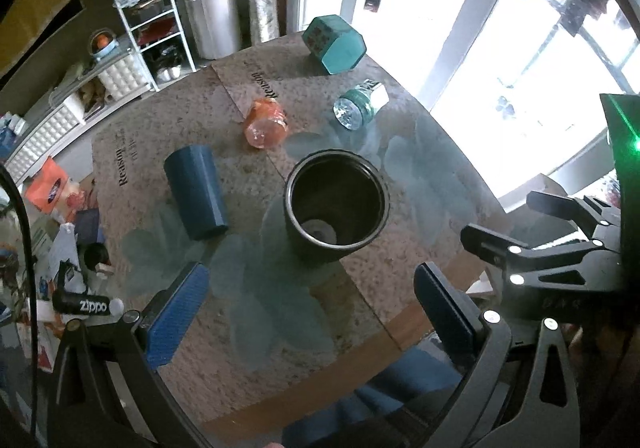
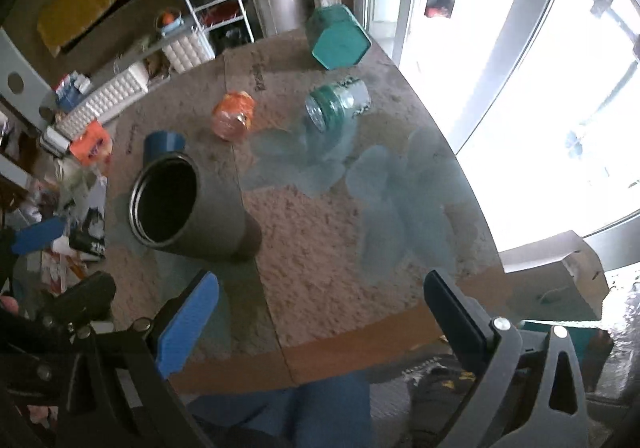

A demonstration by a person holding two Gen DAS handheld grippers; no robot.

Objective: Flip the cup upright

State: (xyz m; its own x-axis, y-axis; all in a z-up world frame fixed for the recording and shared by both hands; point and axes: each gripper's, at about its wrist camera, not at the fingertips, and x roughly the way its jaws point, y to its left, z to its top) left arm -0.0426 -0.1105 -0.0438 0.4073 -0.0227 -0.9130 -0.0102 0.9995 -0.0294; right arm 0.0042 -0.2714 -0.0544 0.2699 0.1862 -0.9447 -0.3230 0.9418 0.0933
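I see the dark cup (image 1: 336,206) standing upright, mouth up, near the middle of the glass worktop (image 1: 420,184). My left claw (image 1: 312,312) hangs above the near edge with its jaws wide apart, holding nothing. My right claw (image 2: 324,318) is likewise spread apart and empty over the near edge. A blue cylinder (image 1: 196,196) lies toward the left edge; an orange bottle (image 1: 266,122), a green bottle (image 1: 360,104) and a teal hexagonal box (image 1: 336,44) lie toward the far edge.
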